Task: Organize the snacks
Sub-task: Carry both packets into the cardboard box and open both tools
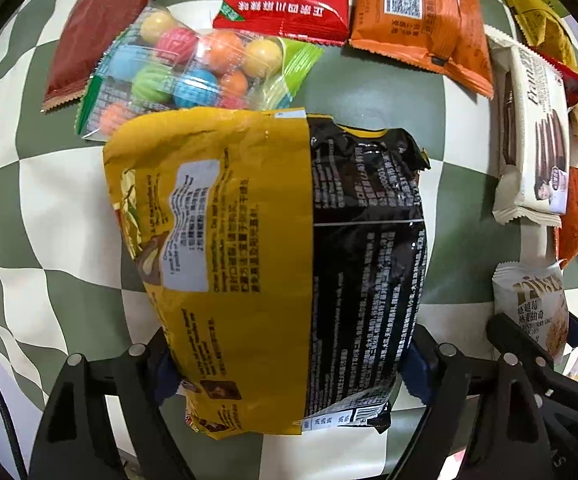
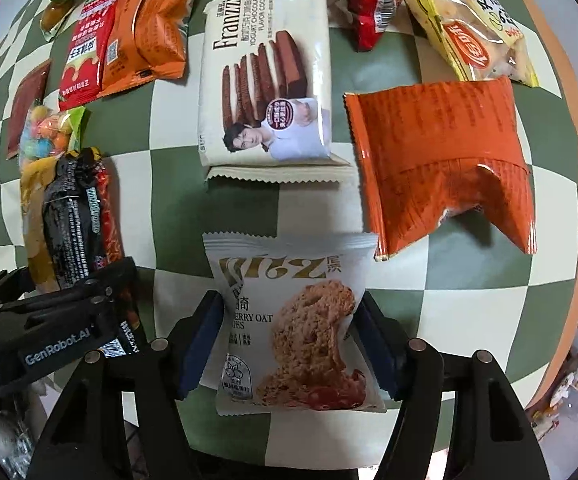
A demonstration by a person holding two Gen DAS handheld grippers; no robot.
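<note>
We've got L gripper (image 1: 285, 376) clamped on yellow-black bag (image 1: 265, 264); R gripper (image 2: 289, 348) squeezing oat cookie pack (image 2: 293, 332), just below Franzzi pack (image 2: 267, 80).

Both wrist views are showing even, fairly bright indoor light from above. Glare is streaking across the glossy black-and-yellow packet (image 1: 265, 264) and glinting on the clear candy bag (image 1: 193, 68). Soft shadows are sitting just under the orange pouch (image 2: 445, 164) and the cookie pack (image 2: 267, 80). The fisheye is bending the checkered cloth (image 1: 49, 200) hard toward the rims, corners are going black, and print near the edges is smearing soft.
</note>
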